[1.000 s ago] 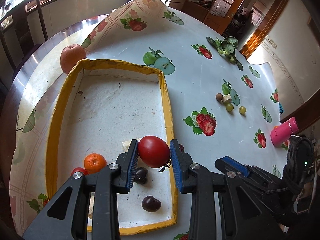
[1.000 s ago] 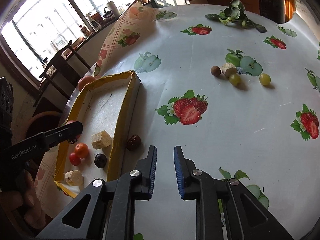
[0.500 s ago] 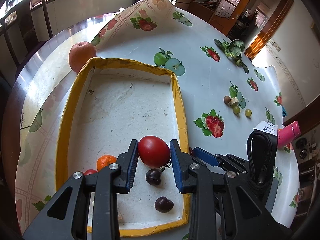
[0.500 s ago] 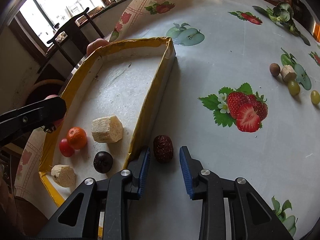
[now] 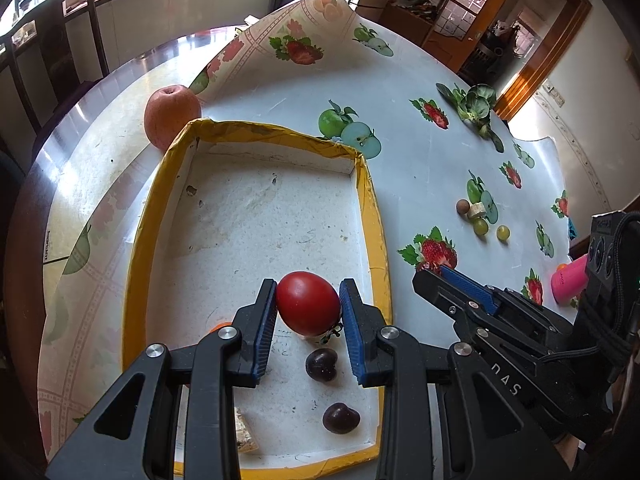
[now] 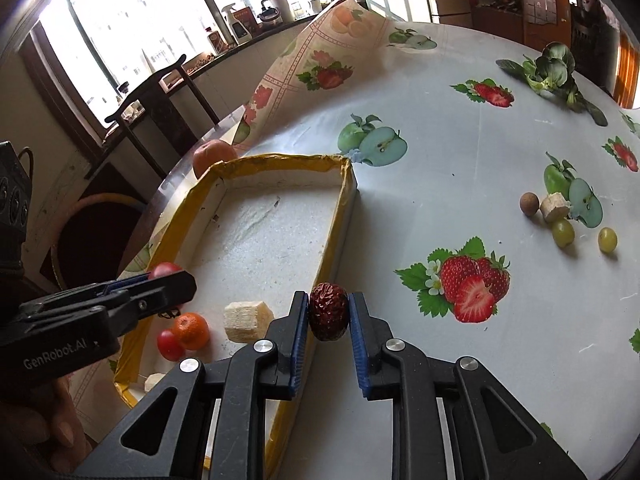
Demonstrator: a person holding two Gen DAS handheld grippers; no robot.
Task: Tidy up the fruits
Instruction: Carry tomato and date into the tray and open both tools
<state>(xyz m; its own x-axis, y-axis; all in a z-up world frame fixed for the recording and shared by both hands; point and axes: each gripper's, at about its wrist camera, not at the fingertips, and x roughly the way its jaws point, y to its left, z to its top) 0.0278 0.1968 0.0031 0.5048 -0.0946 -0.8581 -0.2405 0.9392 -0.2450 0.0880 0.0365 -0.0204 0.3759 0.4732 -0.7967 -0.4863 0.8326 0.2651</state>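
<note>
The table (image 5: 248, 80) fills both views under a fruit-print cloth (image 6: 460, 152) whose far edge curls up at top centre. A yellow-rimmed tray (image 5: 370, 208) lies in the lower left of each view. An apple (image 5: 172, 114) sits just outside the tray's far left corner.

The left gripper (image 5: 308, 308), bottom centre of the left view, pinches a red tomato (image 5: 307, 307) between its blue pads, above the tray's near end. The right gripper (image 6: 329, 312), bottom centre of the right view, has just closed and pinches a wrinkled dark red date (image 6: 329, 312), held by the tray's right rim.

In the tray lie a pale chunk (image 6: 248, 320), a tangerine (image 6: 191, 330), a cherry tomato (image 6: 168, 345) and two dark cherries (image 5: 321, 364). At right on the cloth, well apart from the tray, are two green grapes (image 6: 563, 232), a brown ball (image 6: 529, 202) and another pale chunk (image 6: 554, 206). Greens (image 6: 554, 66) lie at the upper right.
</note>
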